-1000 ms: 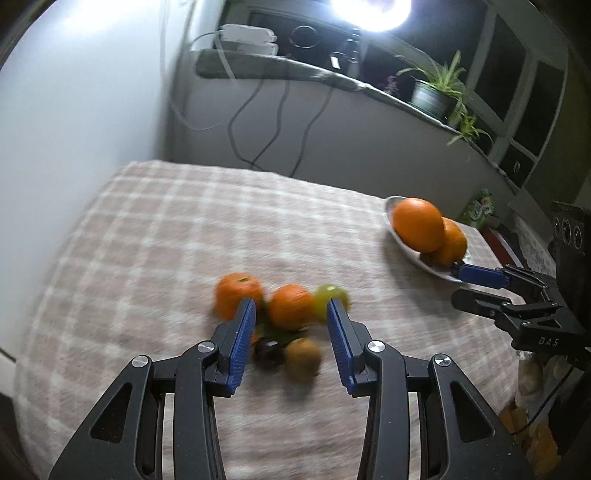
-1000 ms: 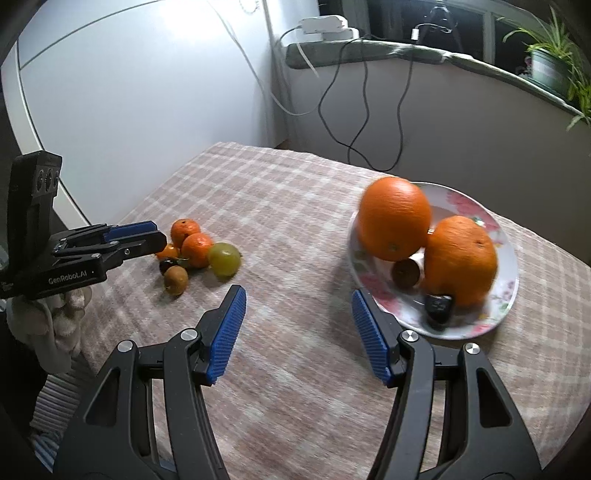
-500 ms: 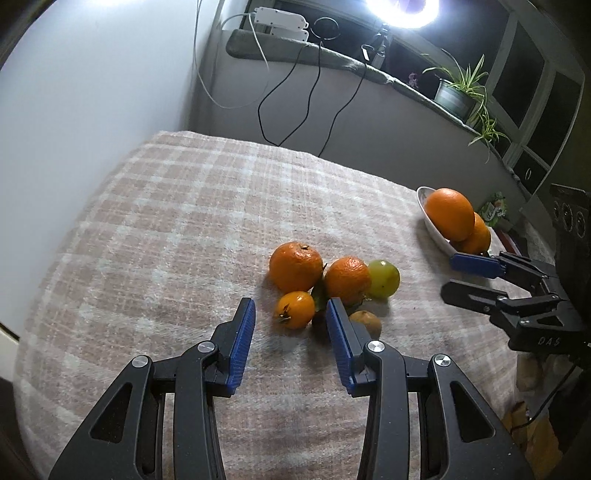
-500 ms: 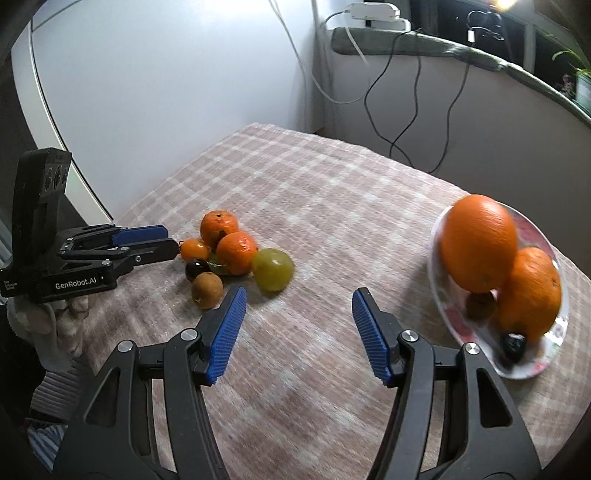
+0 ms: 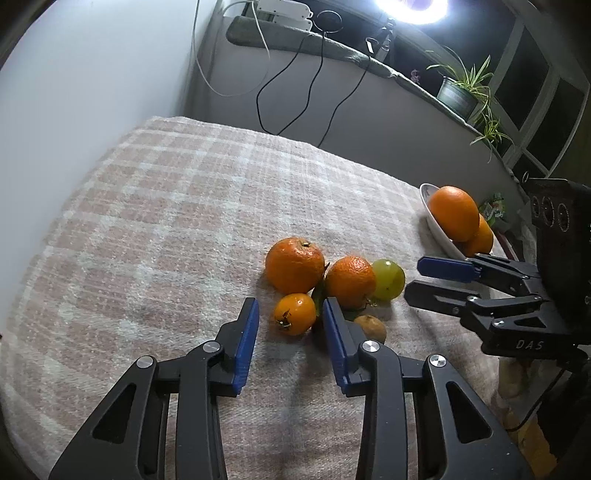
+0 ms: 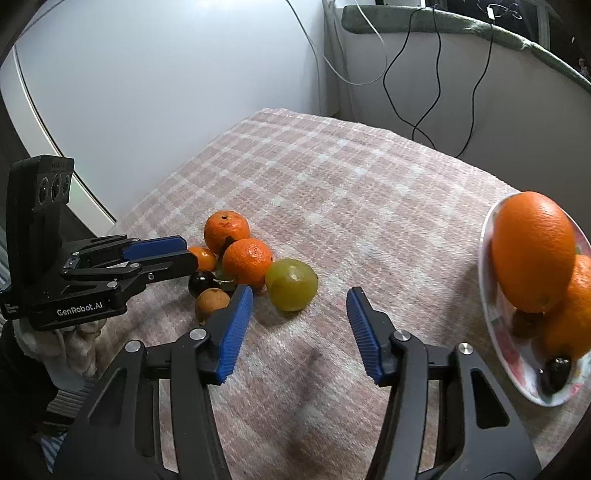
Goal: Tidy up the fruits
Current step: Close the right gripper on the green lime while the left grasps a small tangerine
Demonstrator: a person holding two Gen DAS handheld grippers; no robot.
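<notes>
L gripper [image 5: 291,321]: jaws partway apart & closing, nothing gripped; blue pads flank the small orange fruit [image 5: 294,314], which sits at the tips, not squeezed. Seen side-on in R view [image 6: 184,254], tips at the left edge of the fruit cluster.
R gripper [image 6: 299,310]: jaws wider, closing, empty; green round fruit [image 6: 291,284] just beyond the tips, nearer its left pad, no contact. Also in L view [image 5: 424,280], at right of the cluster.
Loose cluster, mid cloth, fruits touching or nearly: big mandarin [image 5: 294,265] at far left; second mandarin [image 5: 350,282] right of it; green fruit against that one's right side; brown fruit [image 5: 371,328] near side; dark round fruit [image 6: 201,283] beside it, mostly hidden in L view.
Plate [image 6: 498,332], floral, right edge of cloth, well apart from cluster: 2 large oranges [image 6: 533,251], plus 2 small dark items at near side.
Checked cloth [image 5: 166,221], pink/cream, covers the table.
Far: ledge w/ cables [image 5: 317,92], potted plant [image 5: 461,88], bright lamp [image 5: 413,7].
</notes>
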